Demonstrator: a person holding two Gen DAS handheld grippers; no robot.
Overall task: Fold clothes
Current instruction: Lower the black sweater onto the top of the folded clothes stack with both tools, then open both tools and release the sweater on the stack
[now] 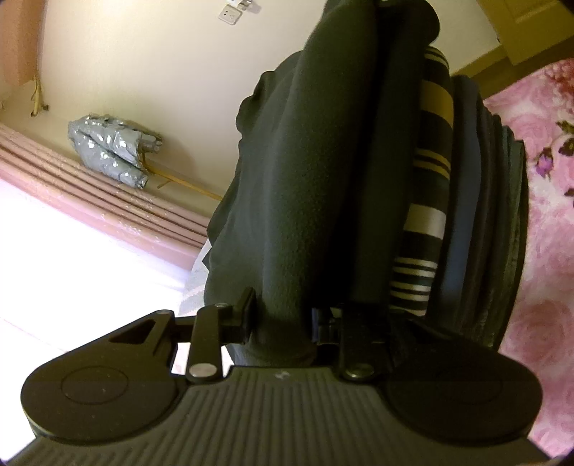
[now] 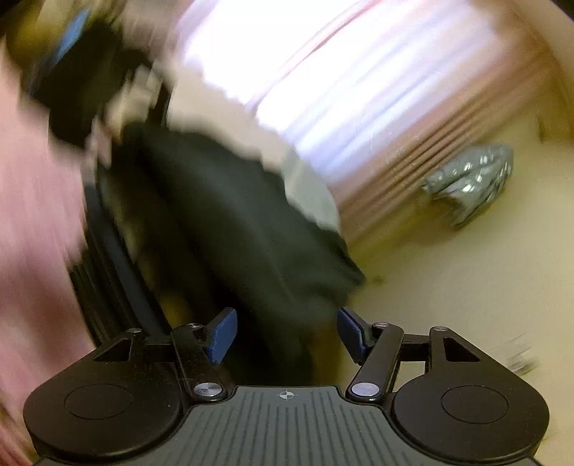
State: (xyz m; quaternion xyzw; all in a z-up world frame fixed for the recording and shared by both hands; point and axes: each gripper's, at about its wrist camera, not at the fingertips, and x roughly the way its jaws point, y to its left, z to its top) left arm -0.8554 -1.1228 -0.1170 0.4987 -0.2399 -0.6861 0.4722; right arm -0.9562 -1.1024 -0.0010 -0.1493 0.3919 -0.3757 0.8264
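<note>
Left tool (image 1: 283,319) clamped on the thick folded edge of a dark green garment (image 1: 287,179), topmost on a stack of folded clothes (image 1: 448,215). Right tool (image 2: 285,335) open, holding nothing, blurred, just beside that stack. Beneath the stack, pink floral bedding (image 1: 545,161); beyond it, curtain (image 1: 107,211). Judged near-complete: garment folded, placement unfinished.

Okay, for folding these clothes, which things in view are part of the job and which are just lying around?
Part of the job:
dark green garment
striped garment
left gripper, closed on the dark green garment
right gripper, open

Just lying about:
silver foil bundle
pink curtain
wall socket
pink floral blanket
</note>
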